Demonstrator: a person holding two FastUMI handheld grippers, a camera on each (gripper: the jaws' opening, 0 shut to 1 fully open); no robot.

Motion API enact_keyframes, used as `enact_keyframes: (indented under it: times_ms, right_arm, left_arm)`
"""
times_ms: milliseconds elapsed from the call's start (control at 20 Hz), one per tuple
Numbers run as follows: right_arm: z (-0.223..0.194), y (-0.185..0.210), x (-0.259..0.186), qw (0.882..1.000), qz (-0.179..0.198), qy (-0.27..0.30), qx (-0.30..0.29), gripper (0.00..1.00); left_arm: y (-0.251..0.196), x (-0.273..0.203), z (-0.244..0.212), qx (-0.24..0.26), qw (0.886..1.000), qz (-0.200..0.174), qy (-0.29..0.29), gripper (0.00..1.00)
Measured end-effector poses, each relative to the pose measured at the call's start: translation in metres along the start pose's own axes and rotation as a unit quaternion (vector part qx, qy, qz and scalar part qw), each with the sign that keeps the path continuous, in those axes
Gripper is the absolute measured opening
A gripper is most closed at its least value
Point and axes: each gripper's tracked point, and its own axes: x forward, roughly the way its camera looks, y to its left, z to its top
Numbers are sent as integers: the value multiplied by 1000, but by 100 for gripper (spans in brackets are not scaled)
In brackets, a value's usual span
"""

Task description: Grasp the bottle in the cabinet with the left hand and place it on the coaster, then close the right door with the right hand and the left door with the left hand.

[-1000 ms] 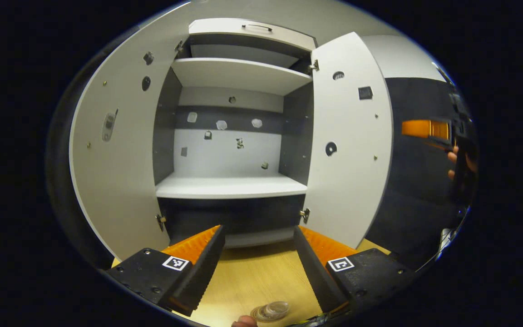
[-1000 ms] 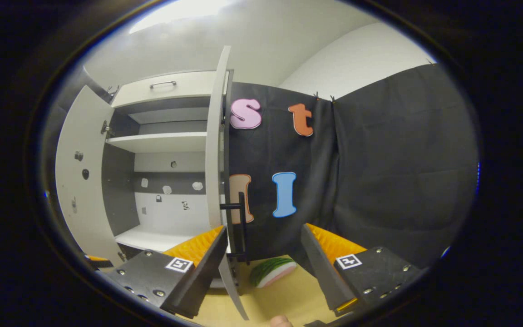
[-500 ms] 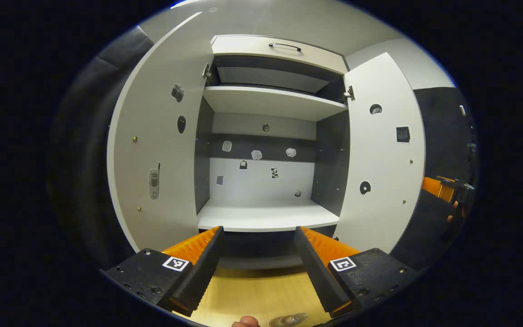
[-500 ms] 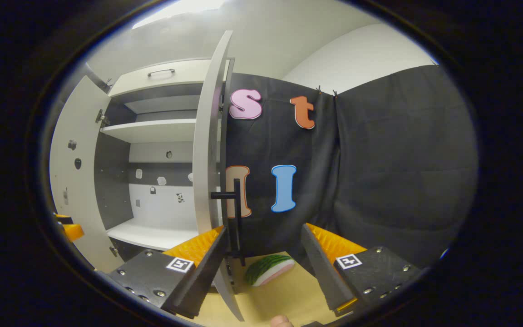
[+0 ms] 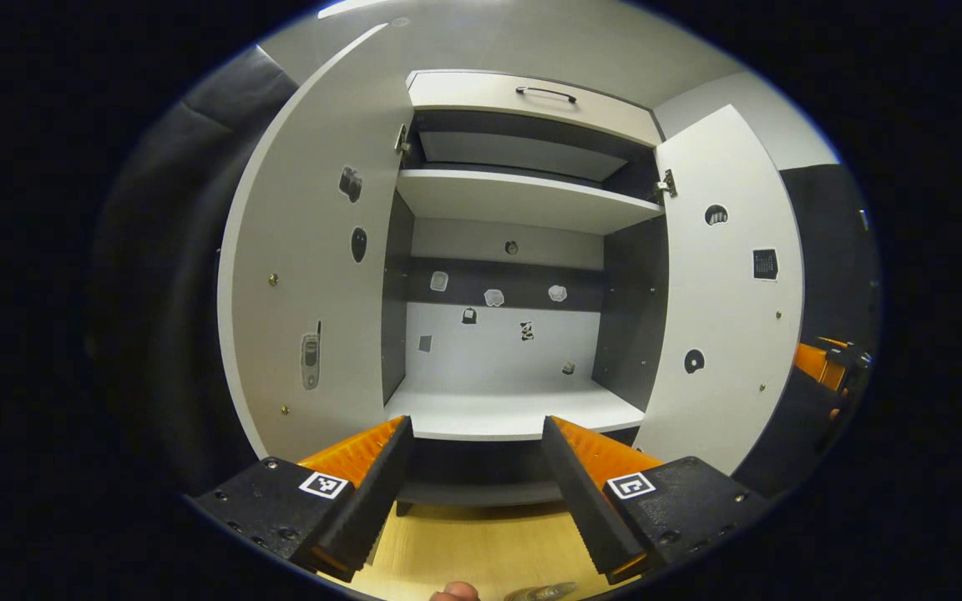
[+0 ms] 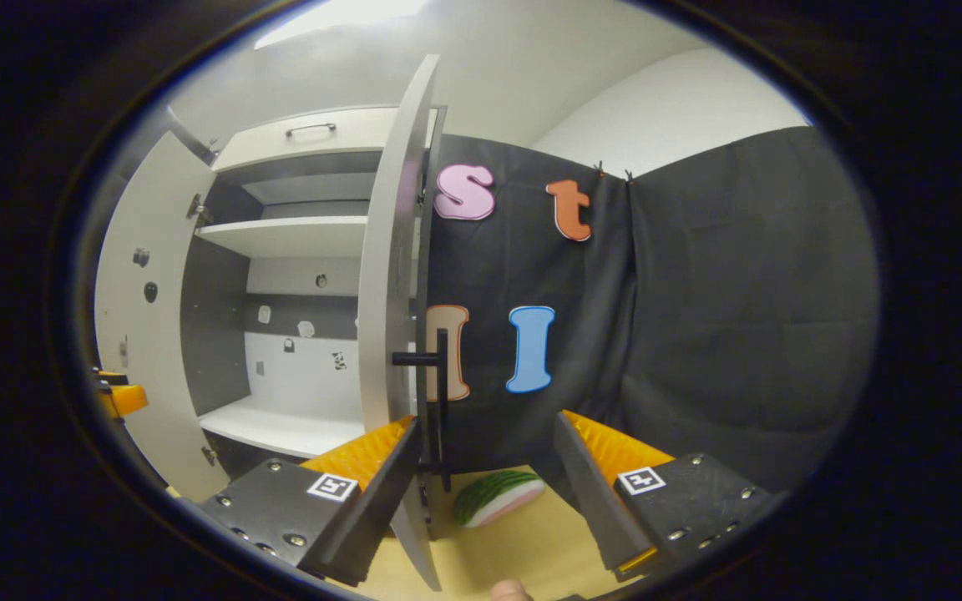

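The white cabinet (image 5: 514, 413) stands with both doors swung wide, and its lower shelf is bare. My left gripper (image 5: 473, 492) is open in front of it, above the wooden table (image 5: 481, 551), with the left door (image 5: 314, 292) to its left. A clear round thing (image 5: 544, 593) peeks in at the bottom edge; I cannot tell whether it is the bottle. My right gripper (image 6: 485, 492) is open. The right door (image 6: 389, 317) stands edge-on just past its left finger, with the black handle (image 6: 442, 392) ahead between the fingers. The right door (image 5: 723, 317) has the right gripper (image 5: 827, 363) behind it.
A watermelon-slice toy (image 6: 498, 497) lies on the table (image 6: 531, 551) behind the right door. Black cloth walls close in the right side. The left gripper (image 6: 118, 396) shows by the left door (image 6: 139, 334). A closed drawer (image 5: 531, 96) tops the cabinet.
The left gripper has tilted up and swung left, so the cabinet sits lower and further right in its view and the clear thing slid to the bottom edge. The right gripper crept closer to the right door's edge.
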Motion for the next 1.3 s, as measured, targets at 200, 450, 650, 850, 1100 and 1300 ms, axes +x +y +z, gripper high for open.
enact_keyframes:
  times_ms: [200, 450, 650, 850, 1100, 1300]
  right_arm:
    - [-1, 2, 1, 1000, 3, 3, 6, 92]
    - [-1, 25, -2, 999, 32, 4, 12, 97]
    - [-2, 56, -3, 997, 70, 6, 21, 98]
    - [-3, 81, 0, 995, 101, 10, 26, 93]
    - [-2, 116, 2, 990, 139, 13, 30, 98]
    - [-2, 147, 2, 983, 177, 16, 37, 98]
  left_arm:
    - [1, 0, 6, 0, 1000, 1, -3, 97]
    - [5, -2, 14, 0, 1000, 9, -8, 97]
    - [12, -8, 20, 6, 1000, 20, -14, 97]
    - [25, -12, 22, 8, 999, 37, -17, 96]
    - [44, -19, 24, 5, 998, 58, -19, 96]
    - [57, -21, 25, 5, 997, 76, -24, 96]
